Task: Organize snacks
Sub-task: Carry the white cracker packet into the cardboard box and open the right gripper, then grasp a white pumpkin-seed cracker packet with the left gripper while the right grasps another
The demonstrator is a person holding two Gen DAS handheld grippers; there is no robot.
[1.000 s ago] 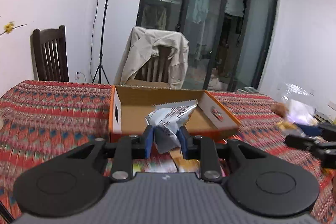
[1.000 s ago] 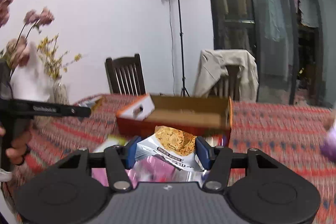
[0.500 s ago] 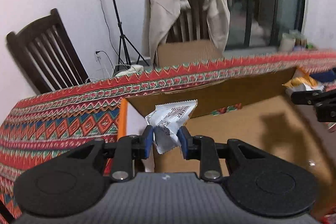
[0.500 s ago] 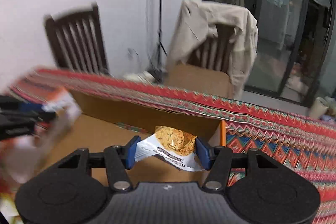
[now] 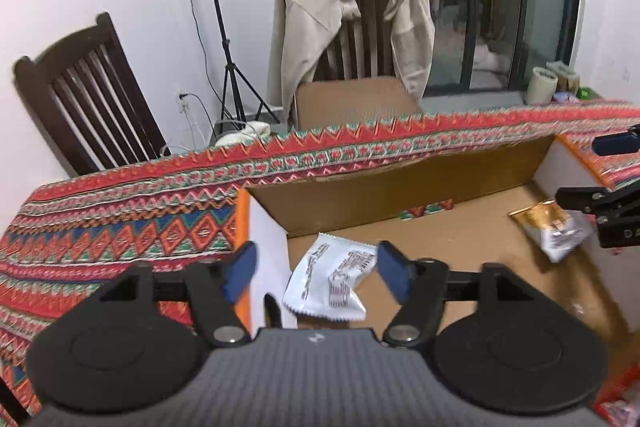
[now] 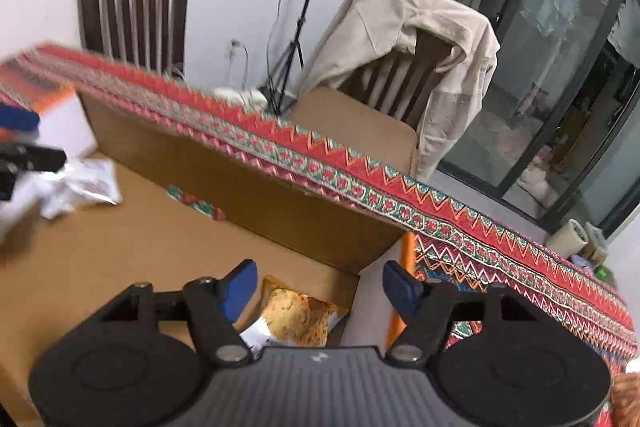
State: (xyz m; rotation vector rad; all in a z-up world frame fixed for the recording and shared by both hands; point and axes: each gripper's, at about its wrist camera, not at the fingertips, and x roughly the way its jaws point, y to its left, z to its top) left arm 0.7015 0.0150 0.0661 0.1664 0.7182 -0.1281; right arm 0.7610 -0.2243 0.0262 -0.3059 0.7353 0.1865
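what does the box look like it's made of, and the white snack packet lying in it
The box looks like plain brown cardboard, matte inside, with white, orange-edged end walls that seem printed. The white snack packet appears to be thin plastic or foil film: it has crimped zigzag ends, wrinkles and a slight sheen. Which film it is cannot be told.

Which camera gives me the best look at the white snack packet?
Left wrist: the white snack packet lies whole and sharp between the opening left claw. Right wrist shows it blurred and part hidden at the left edge.

I see a matt cardboard box, two glossy crinkled foil packets (one white), woven cloth, dark wooden chair.
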